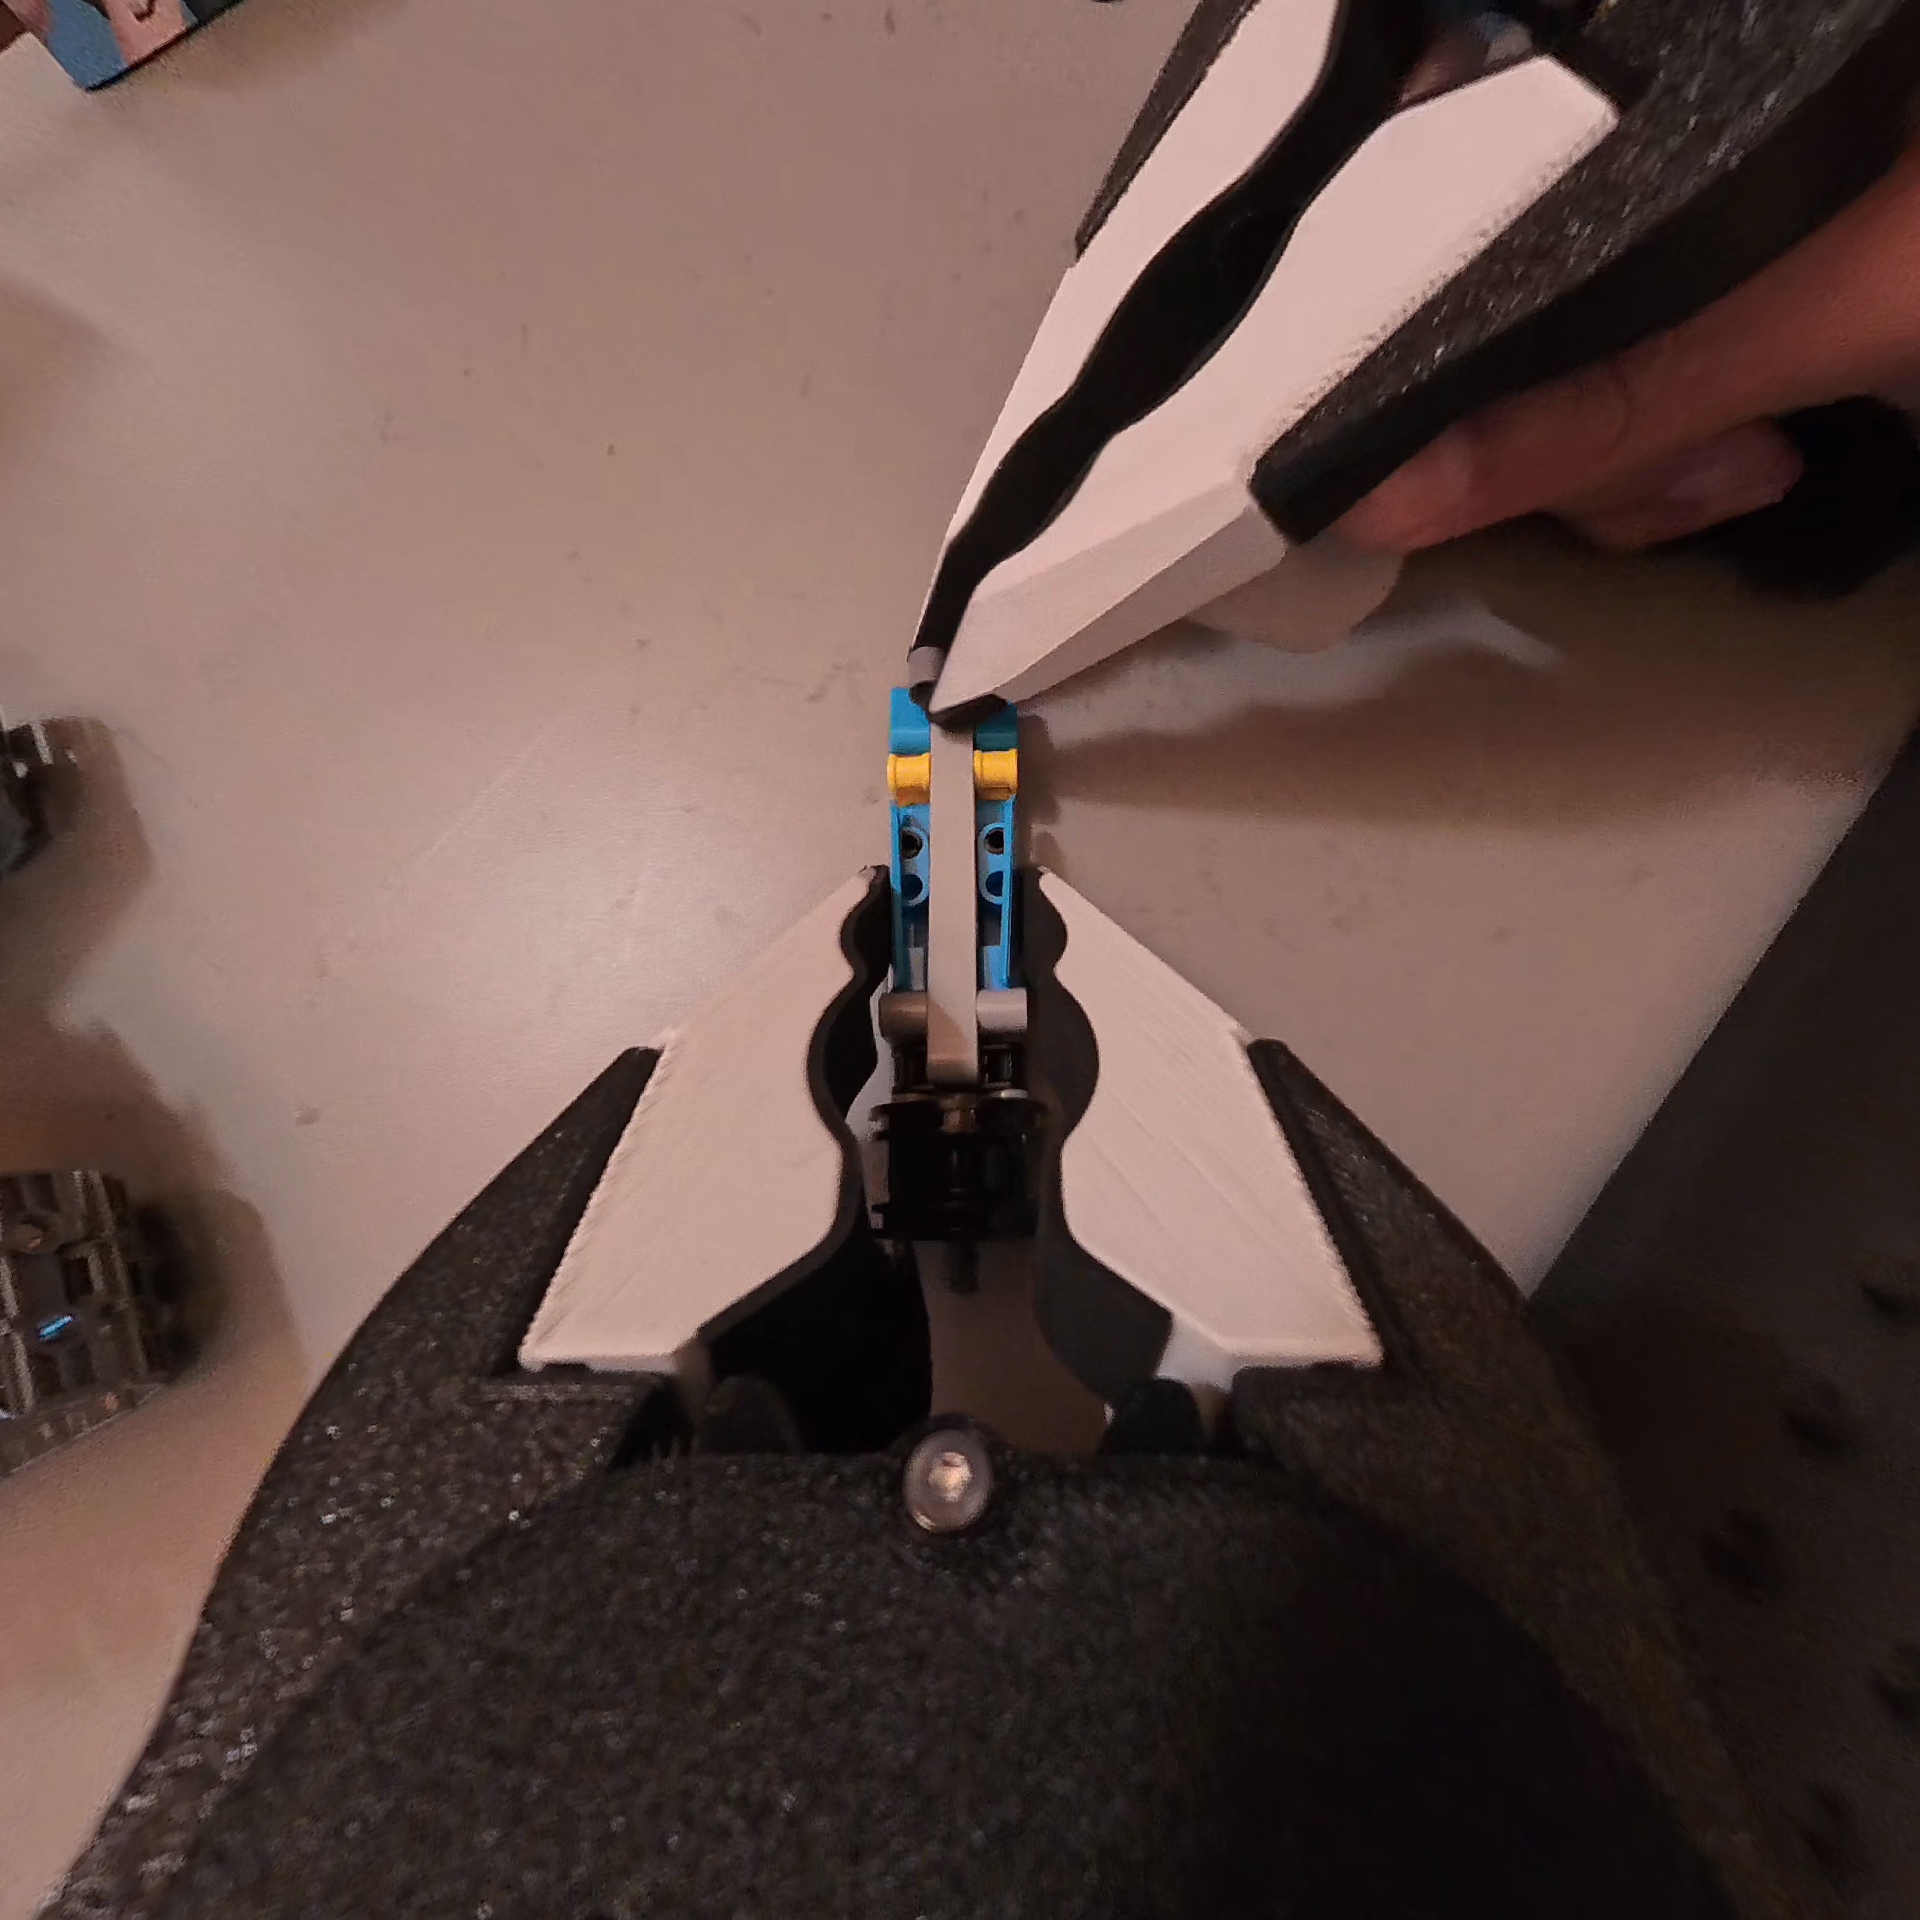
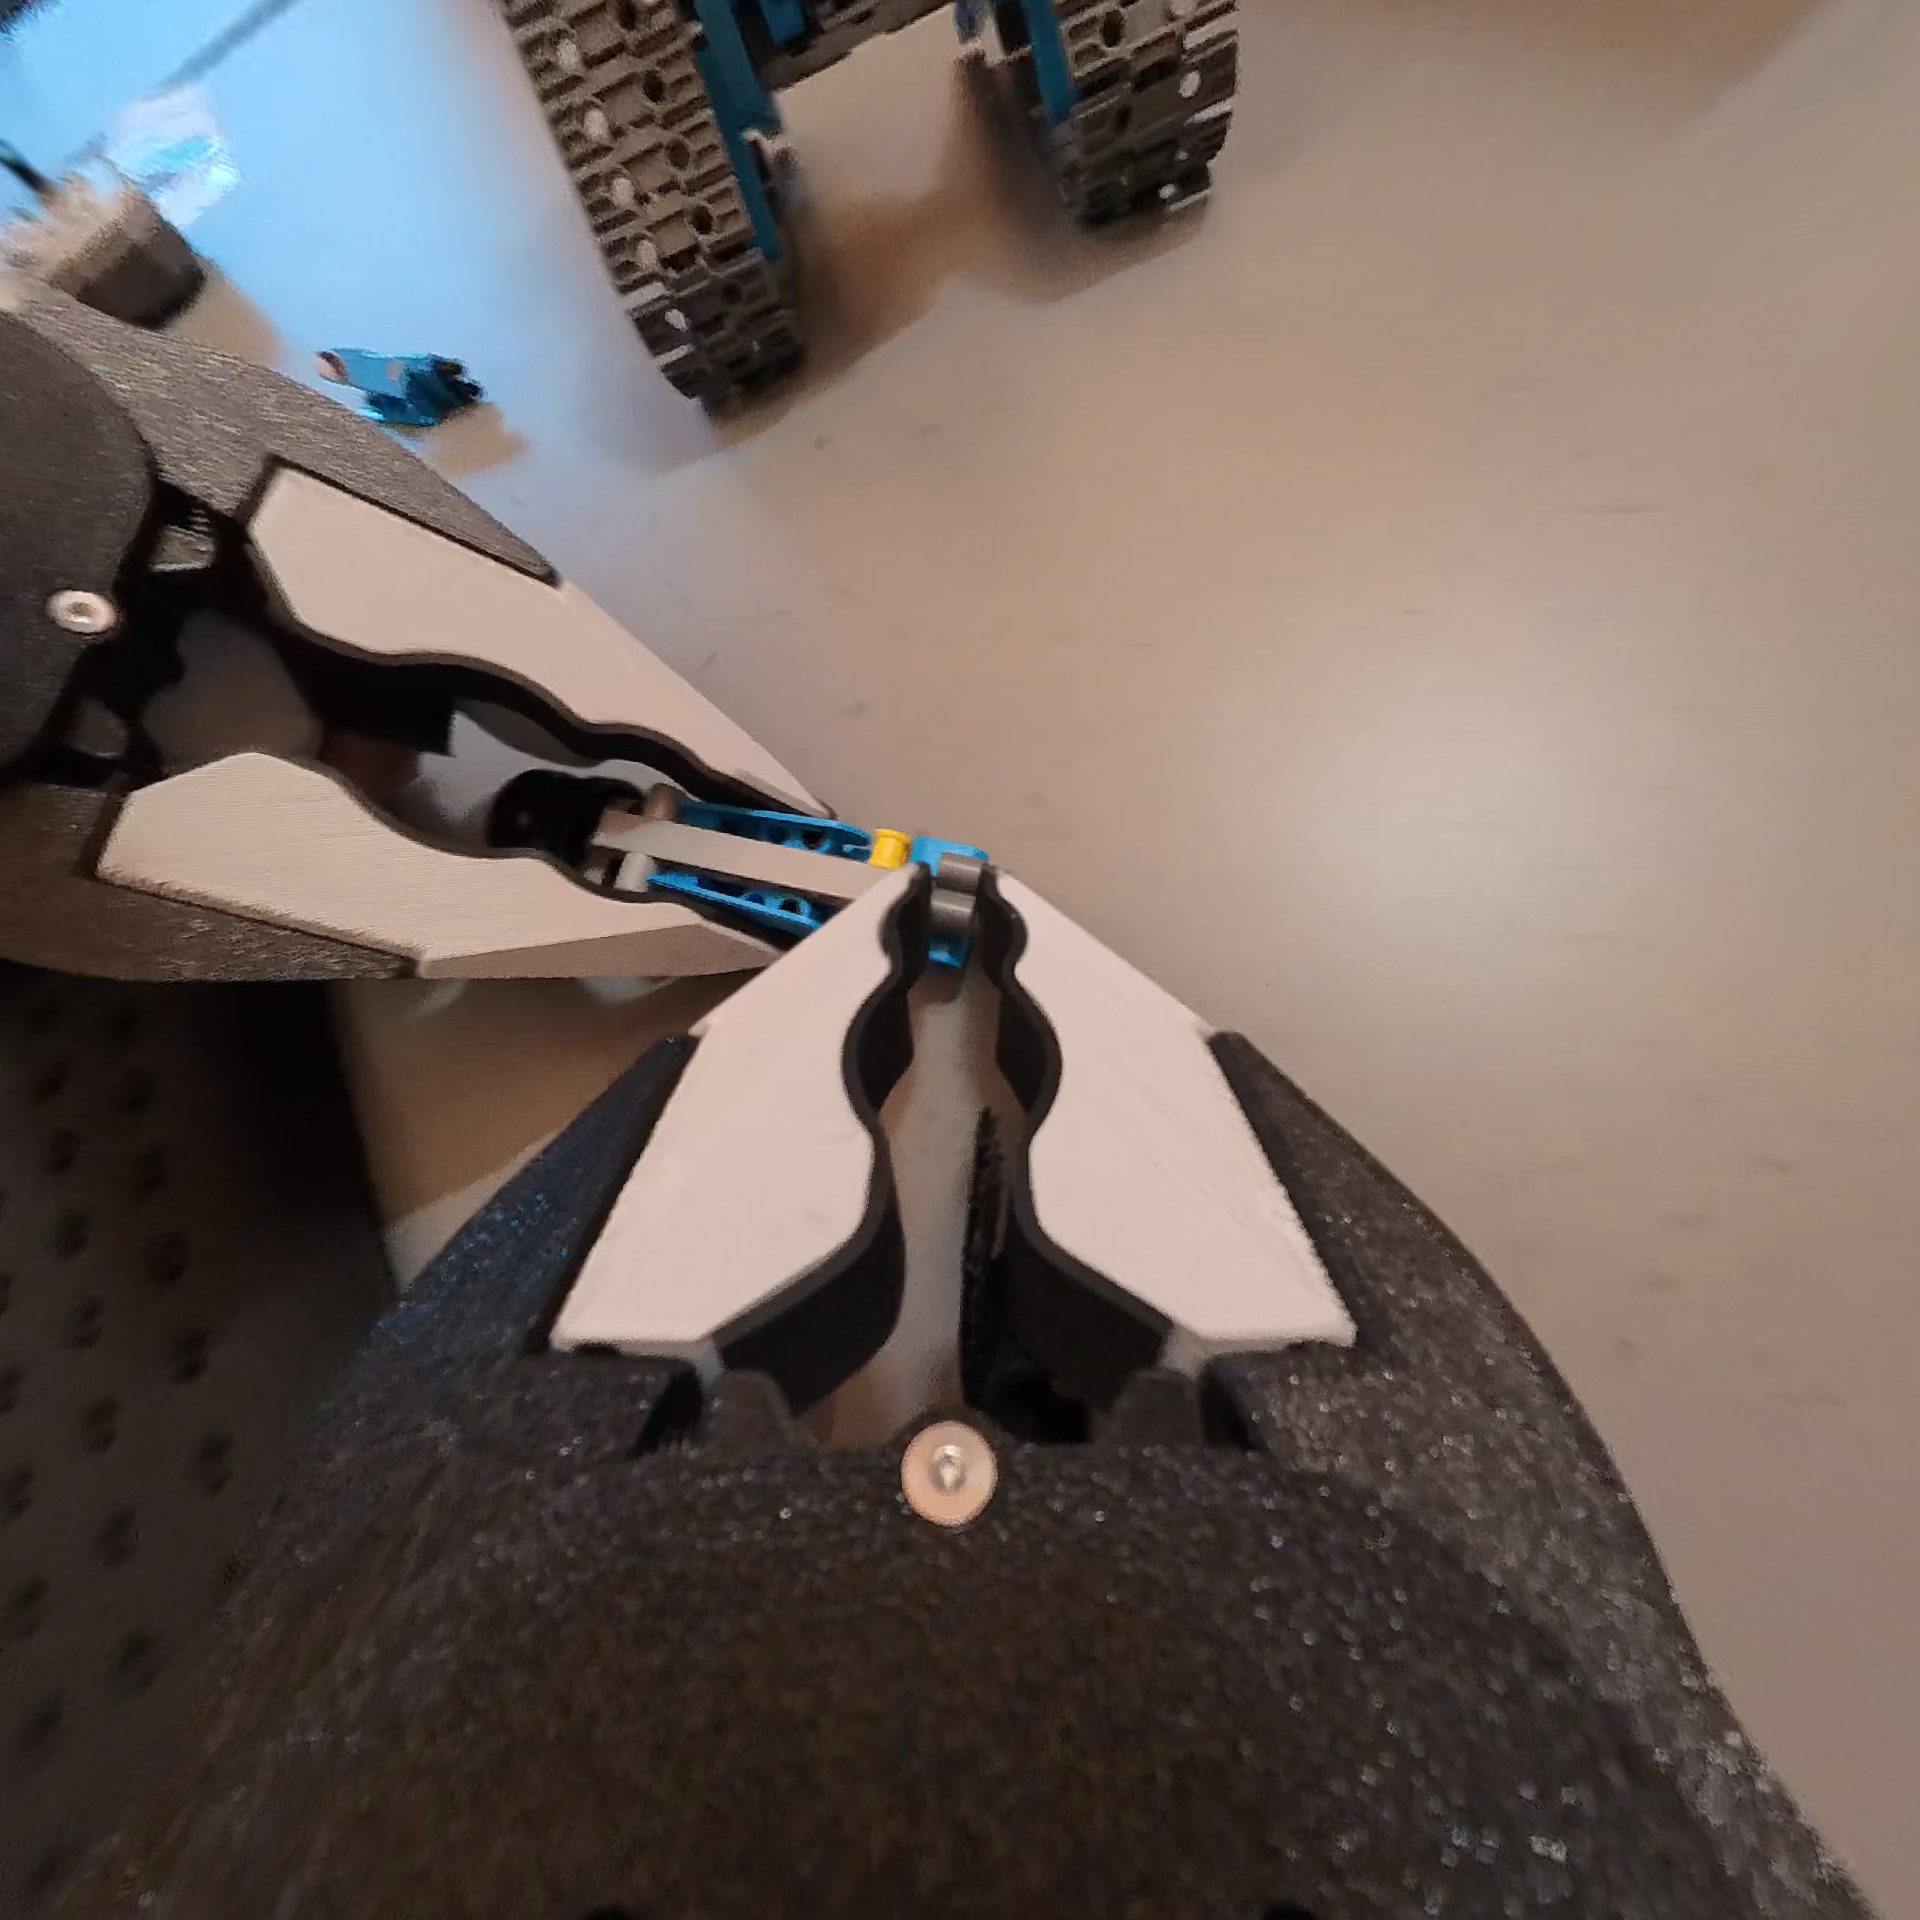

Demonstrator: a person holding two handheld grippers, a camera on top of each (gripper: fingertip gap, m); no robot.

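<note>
Left wrist view: both tools [image 1: 953, 883] [image 2: 951, 883] pinch one blue assembly [image 1: 953, 831] (opposite ends).

The brick assembly [image 1: 953, 894] sits between the left gripper's [image 1: 953, 883] fingers, above the table [image 1: 416, 520]. The right gripper [image 2: 951, 883] meets the assembly's far end, pinching a small bushing [image 2: 956, 894] there. Beyond the assembly, a tracked vehicle [image 2: 707, 208] stands on the table; a small part [image 2: 400, 382] lies left of it.
</note>
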